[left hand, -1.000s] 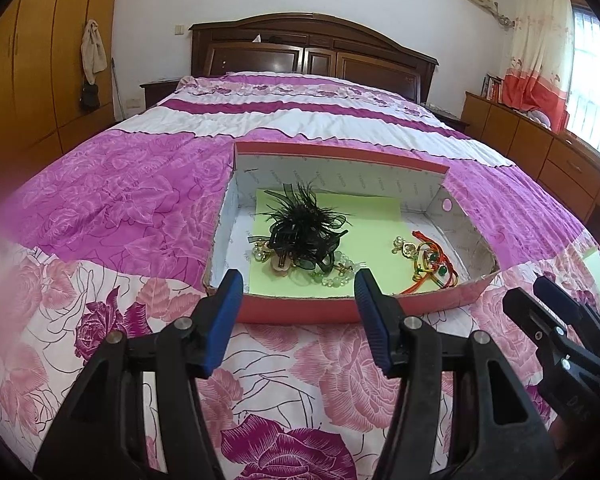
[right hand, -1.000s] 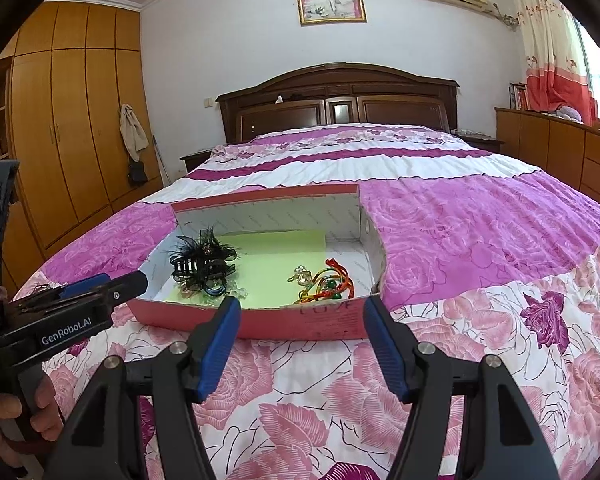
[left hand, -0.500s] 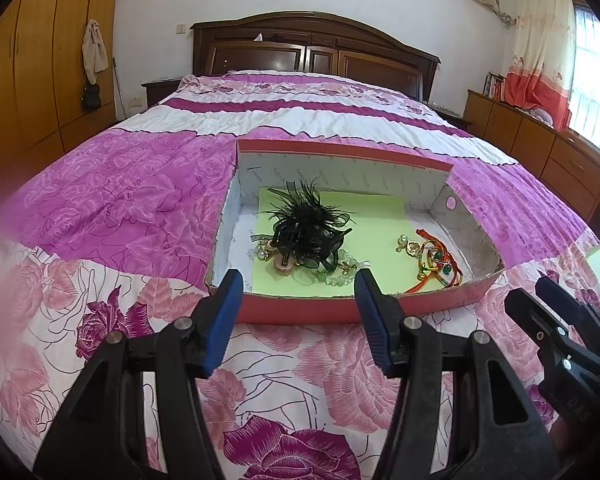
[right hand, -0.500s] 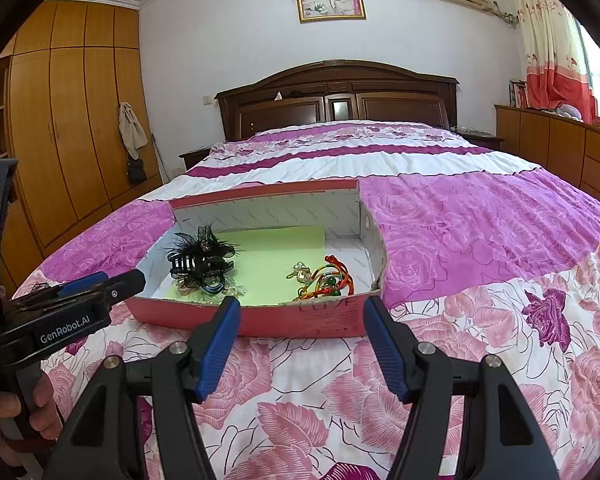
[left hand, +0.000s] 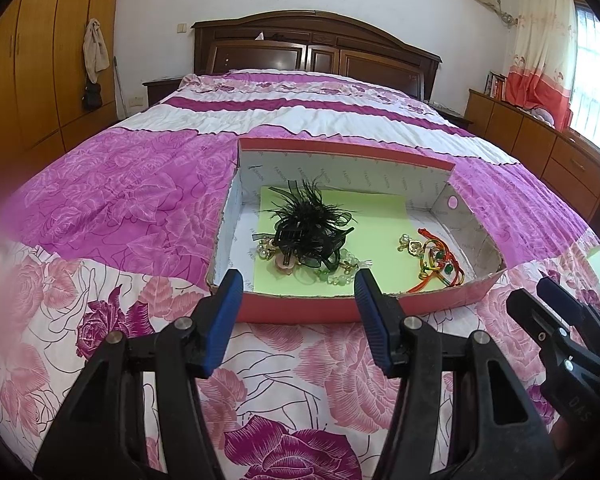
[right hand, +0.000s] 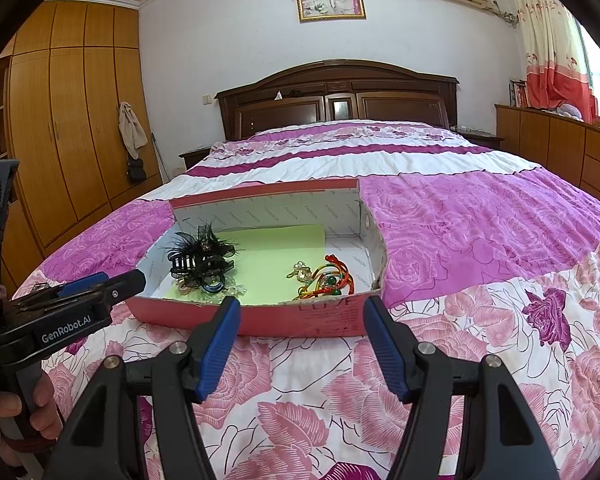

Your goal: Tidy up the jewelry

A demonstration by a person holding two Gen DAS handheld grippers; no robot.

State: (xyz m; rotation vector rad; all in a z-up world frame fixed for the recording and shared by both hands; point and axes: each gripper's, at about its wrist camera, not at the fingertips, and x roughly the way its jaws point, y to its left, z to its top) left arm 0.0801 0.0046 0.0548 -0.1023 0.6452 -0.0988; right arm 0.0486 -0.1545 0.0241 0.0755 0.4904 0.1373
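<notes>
With both grippers parked short of the red box [left hand: 320, 312] on the bed [left hand: 112, 208], it's straight ahead of each. L gripper [left hand: 298, 300] fingers spread, empty; R gripper [right hand: 300, 326] same. Black feather clip [left hand: 308, 228] w/ beads sits box-left, dead ahead of L. Red-green cord bracelets [right hand: 326, 278] box-right, lying roughly across, nearer R. Likely L takes the clip.
</notes>
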